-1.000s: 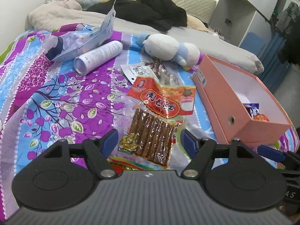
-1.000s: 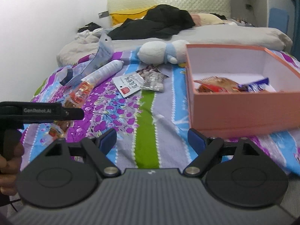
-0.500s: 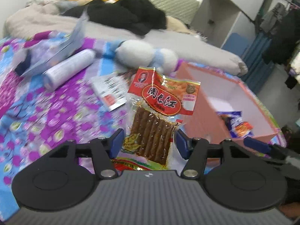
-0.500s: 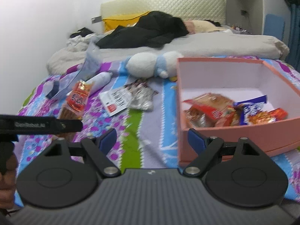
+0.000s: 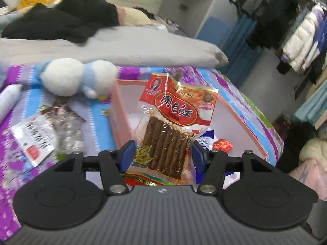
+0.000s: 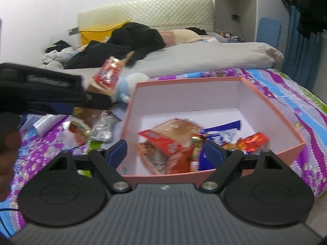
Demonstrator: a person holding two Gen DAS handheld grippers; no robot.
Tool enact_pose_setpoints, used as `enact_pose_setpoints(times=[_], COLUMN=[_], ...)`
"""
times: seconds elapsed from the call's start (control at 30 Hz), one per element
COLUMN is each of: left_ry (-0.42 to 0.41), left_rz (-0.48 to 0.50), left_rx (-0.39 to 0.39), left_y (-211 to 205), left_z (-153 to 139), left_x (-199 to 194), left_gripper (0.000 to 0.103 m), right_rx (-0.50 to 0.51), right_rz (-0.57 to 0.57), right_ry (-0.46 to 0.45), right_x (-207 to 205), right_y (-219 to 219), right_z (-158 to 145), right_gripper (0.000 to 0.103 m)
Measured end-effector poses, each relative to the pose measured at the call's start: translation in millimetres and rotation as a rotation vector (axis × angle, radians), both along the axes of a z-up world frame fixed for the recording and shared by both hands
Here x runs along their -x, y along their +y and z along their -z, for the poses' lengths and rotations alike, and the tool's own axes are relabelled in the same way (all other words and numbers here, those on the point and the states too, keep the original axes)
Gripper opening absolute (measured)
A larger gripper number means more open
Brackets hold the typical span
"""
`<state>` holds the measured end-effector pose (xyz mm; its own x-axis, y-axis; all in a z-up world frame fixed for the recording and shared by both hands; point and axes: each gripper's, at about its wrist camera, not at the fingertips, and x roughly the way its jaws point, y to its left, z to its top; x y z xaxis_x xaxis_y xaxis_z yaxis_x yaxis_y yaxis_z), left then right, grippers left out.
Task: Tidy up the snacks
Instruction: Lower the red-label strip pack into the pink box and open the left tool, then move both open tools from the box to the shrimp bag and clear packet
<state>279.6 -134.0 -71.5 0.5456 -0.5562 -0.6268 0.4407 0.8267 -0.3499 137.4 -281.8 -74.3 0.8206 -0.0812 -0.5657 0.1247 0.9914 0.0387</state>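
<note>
A second ago my left tongs (image 5: 162,156) stood wider around the snack packet (image 5: 173,122) while it lay flat on the bed (image 5: 12,155); since then they have narrowed onto its lower edges, and I now have it lifted clear, hanging upright in front of the pink box (image 5: 120,110), with the blue pads pressing its sides. The box has also come closer in both views. My right tongs (image 6: 166,152) hold nothing and stand wide apart over the near wall of the pink box (image 6: 271,110). Counting: one box, one packet in my grip, one plush toy (image 5: 77,77) beyond the box's far left corner, one white tube (image 5: 8,100) at the far left, and two loose packets (image 5: 49,134) on the bed left of the box. The right view alone shows the pile inside the box (image 6: 184,140), several red, orange and blue wrappers too jumbled for me to count, and the left tool's black body (image 6: 40,87) from the side. The left view alone gives the packet's printed red label and the clothes rack (image 5: 298,40) at the right.
</note>
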Motion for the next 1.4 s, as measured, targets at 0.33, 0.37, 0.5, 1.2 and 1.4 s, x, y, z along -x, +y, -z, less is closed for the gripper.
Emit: enact_pose_setpoints(times=[0.33,0.37,0.5,1.2,1.4], left_ry=[0.095,0.096,0.052,-0.122,-0.103], left_rz=[0.048,0.051,0.065,-0.099,-0.161], left_rx=[-0.056,-0.066,-0.095,-0.059,-0.115], left_y=[-59.5,-62.3,-63.9,55.6,112.0], left_z=[31.5,33.2,31.8,5.8,35.4], left_x=[-36.1,-36.9,-33.6,27.2,3.9], left_gripper=[0.066,0.074,0.096,0.098,0.097], right_rx=[-0.033,-0.034,-0.039,-0.082,-0.091], right_rz=[0.056,0.059,0.065,-0.083,-0.186], right_ry=[0.045,0.048,0.051,-0.024,-0.060], right_x=[-5.5,-6.0,-6.4,5.8,-10.1], right_y=[-36.7,-38.3,-42.6,10.9,52.6], right_z=[5.8,6.7,8.8,7.5,3.0], right_gripper=[0.084,0.084,0.084,0.084,0.084])
